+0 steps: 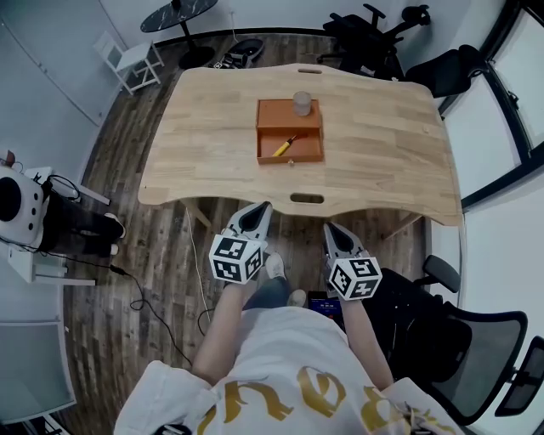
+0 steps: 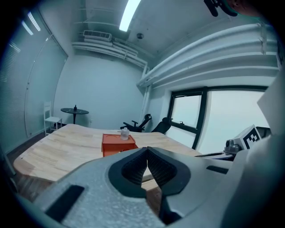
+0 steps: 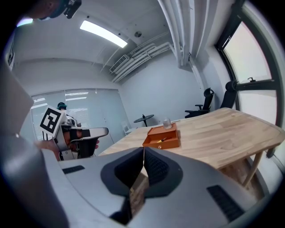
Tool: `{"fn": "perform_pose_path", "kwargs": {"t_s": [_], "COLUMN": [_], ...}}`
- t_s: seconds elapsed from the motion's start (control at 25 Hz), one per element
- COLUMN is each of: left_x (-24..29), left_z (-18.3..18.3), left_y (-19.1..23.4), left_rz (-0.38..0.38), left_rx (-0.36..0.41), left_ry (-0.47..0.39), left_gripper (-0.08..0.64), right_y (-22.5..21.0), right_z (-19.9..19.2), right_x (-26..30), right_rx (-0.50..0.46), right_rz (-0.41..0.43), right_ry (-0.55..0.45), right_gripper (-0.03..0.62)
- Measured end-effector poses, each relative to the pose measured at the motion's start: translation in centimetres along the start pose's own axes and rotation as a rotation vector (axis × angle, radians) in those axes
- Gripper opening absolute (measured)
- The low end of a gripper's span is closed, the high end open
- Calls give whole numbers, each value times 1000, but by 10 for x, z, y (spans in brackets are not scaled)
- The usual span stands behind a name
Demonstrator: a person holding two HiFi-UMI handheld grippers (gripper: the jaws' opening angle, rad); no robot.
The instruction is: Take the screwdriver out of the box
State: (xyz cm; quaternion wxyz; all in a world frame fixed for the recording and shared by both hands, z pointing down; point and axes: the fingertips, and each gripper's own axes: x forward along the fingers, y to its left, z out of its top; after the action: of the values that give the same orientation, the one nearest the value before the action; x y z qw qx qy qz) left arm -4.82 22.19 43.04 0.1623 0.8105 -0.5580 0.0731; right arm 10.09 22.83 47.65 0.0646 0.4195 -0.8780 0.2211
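Note:
An orange box (image 1: 290, 130) sits mid-table with its drawer pulled out toward me. A yellow-handled screwdriver (image 1: 285, 146) lies slantwise in the drawer, also visible as the screwdriver (image 3: 163, 139) in the right gripper view. A small clear jar (image 1: 303, 103) stands on the box's top. My left gripper (image 1: 262, 207) and right gripper (image 1: 328, 228) hover side by side short of the table's near edge, well away from the box. Both have their jaws shut with nothing between them. The box (image 2: 118, 144) shows far ahead of the left gripper (image 2: 147, 149); the right gripper (image 3: 144, 149) points at the box (image 3: 162, 137).
The wooden table (image 1: 212, 136) has slot cut-outs at its near and far edges. Black office chairs (image 1: 374, 34) stand behind it and another chair (image 1: 463, 340) at my right. A white chair (image 1: 132, 58) and round black table (image 1: 178, 13) stand far left.

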Motion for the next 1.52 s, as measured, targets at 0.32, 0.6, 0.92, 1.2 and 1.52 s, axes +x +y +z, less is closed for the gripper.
{"fn": "perform_pose_path", "kwargs": {"t_s": [0.32, 0.6, 0.92, 1.2, 1.52], "left_x": [32, 86, 166, 231, 281], "left_z": [-2, 8, 24, 48, 46], "left_y": [19, 40, 84, 137, 176], "left_rz": [23, 11, -25, -44, -81], "left_rx": [-36, -45, -64, -62, -82], "left_ry": [8, 21, 63, 79, 123], "left_gripper": [11, 11, 11, 11, 11], "right_y": [-31, -61, -92, -117, -135], "right_z": [11, 30, 56, 74, 87], "right_x": [12, 54, 140, 217, 266], "right_rx": [13, 23, 24, 42, 83], "right_rz": [-29, -33, -26, -42, -79], "right_ry": [-9, 0, 47, 76, 77], "right_gripper": [12, 12, 12, 12, 12]}}
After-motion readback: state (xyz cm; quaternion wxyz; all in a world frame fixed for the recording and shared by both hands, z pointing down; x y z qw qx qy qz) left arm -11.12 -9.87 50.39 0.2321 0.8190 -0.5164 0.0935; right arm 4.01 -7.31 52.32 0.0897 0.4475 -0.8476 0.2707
